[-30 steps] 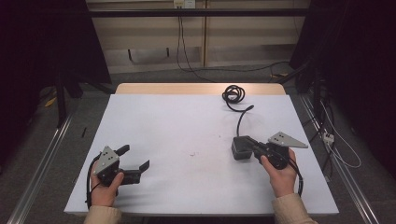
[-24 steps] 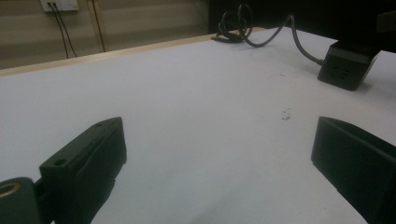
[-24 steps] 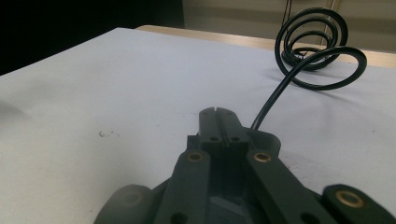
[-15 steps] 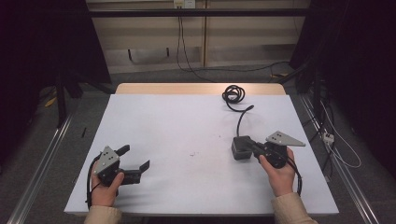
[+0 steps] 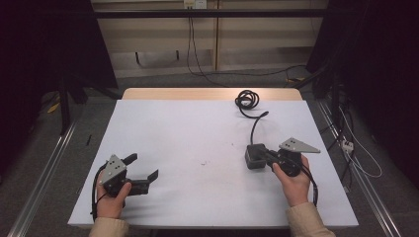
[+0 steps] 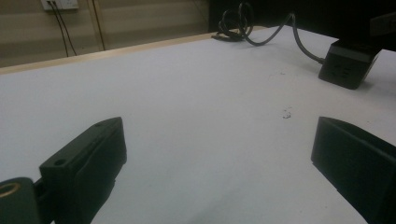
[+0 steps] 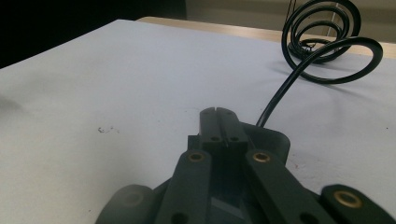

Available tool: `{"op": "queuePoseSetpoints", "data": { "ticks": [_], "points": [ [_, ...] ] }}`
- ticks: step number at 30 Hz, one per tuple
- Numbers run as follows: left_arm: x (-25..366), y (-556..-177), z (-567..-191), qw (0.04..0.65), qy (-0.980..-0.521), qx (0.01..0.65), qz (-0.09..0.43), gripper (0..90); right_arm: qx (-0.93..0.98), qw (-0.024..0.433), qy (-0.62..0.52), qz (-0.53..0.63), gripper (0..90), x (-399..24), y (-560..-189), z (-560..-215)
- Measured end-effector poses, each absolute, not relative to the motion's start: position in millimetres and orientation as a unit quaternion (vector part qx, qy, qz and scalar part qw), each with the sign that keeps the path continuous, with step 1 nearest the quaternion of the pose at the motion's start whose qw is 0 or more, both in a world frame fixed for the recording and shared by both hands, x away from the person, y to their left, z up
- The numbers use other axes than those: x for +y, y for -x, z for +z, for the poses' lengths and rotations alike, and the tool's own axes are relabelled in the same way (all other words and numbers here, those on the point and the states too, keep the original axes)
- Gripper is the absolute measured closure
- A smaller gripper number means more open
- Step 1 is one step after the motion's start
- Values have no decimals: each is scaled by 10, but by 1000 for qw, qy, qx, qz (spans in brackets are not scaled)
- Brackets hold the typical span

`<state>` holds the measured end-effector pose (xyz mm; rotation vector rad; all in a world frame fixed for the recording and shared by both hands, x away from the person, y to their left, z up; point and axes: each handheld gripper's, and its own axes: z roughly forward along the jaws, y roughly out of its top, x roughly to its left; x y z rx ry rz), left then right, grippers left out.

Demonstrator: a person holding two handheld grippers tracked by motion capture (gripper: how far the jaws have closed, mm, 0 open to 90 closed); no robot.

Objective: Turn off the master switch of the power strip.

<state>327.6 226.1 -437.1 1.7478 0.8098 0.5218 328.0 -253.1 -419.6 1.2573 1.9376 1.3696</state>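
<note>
The high view looks forward and down over the whole table [image 5: 197,128] from its near edge. The left gripper view sits low by the near-left corner, facing the far-right. The right gripper view skims close toward the far edge. All probably share the coiled cable [image 5: 247,100].

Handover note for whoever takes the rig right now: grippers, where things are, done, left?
Left gripper: open, holding nothing, resting near the table's front left corner.
Right gripper: jaws shut, tips over the black adapter; whether they pinch it is unclear.
Adapter sits on the table at right; its cable runs to a coil near the far edge.
Done: right gripper is at the adapter.
Left: probably lifting or moving it; cable not yet handled.
</note>
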Motion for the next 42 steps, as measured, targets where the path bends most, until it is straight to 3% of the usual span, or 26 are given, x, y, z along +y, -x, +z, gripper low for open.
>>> {"op": "queuePoseSetpoints", "data": {
  "ticks": [42],
  "points": [
    [2269,-3275,-4369,541,-737,341,220,30,716,230,-463,470,900,-2562,-3310,-4306]
  ]
}}
